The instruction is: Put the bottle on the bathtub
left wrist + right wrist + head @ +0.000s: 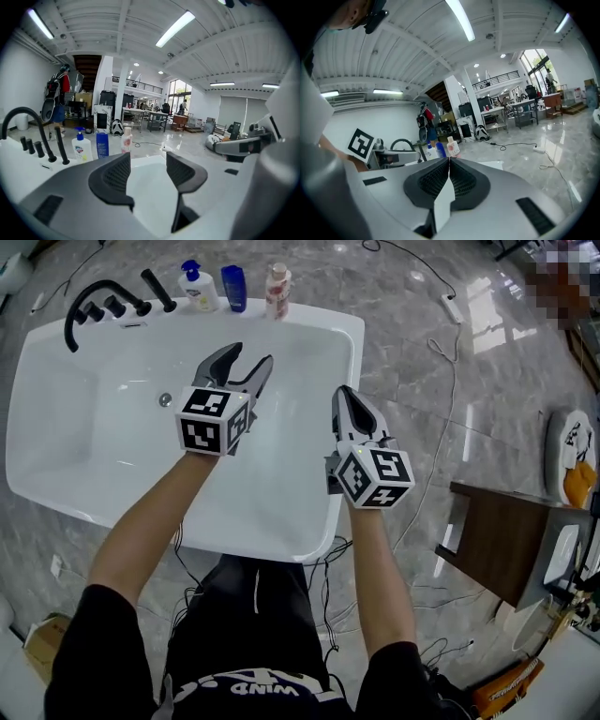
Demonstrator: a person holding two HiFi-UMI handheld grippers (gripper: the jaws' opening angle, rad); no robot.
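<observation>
Three bottles stand in a row on the far rim of the white bathtub (337,329): a white pump bottle (198,288), a blue bottle (233,288) and a pink-white bottle (277,291). They also show in the left gripper view as the pump bottle (80,146), blue bottle (102,144) and pink bottle (125,139). My left gripper (247,360) hovers over the tub's middle, open and empty, well short of the bottles. My right gripper (343,393) hangs over the tub's right rim, shut with nothing between its jaws.
A black faucet (86,298) with handles sits at the tub's far left corner. A drain (165,399) lies in the basin. A cable and power strip (452,307) run over the marble floor to the right. A brown table (506,540) stands at right.
</observation>
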